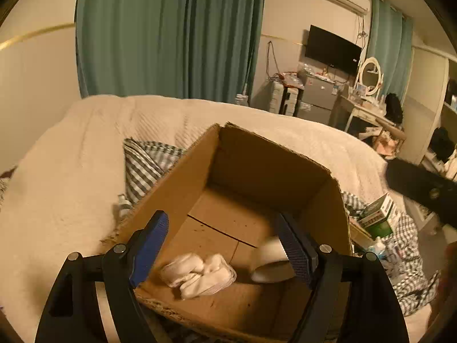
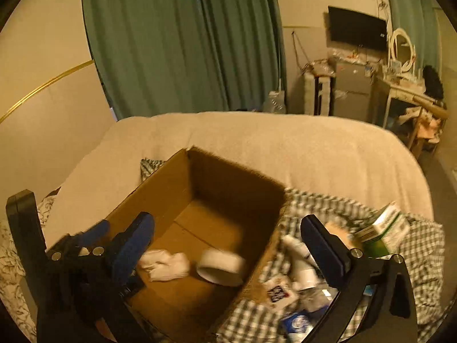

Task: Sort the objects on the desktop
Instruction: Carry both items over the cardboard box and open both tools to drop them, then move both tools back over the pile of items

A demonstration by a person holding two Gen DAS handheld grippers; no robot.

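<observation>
A cardboard box stands open on a bed. Inside lie a crumpled white bag of soft pads and a white cup tipped on its side. My left gripper hovers over the box's near rim, open, with nothing between its blue pads. My right gripper is also open and empty; it straddles the box's right wall, one finger over the box and one over the clutter. The right view also shows the bag and the cup. Small items lie on a checked cloth to the right.
The clutter holds a green and white carton, white tubes, a printed card and a blue packet. A cream blanket covers the bed. Teal curtains hang behind, and a dresser stands far right.
</observation>
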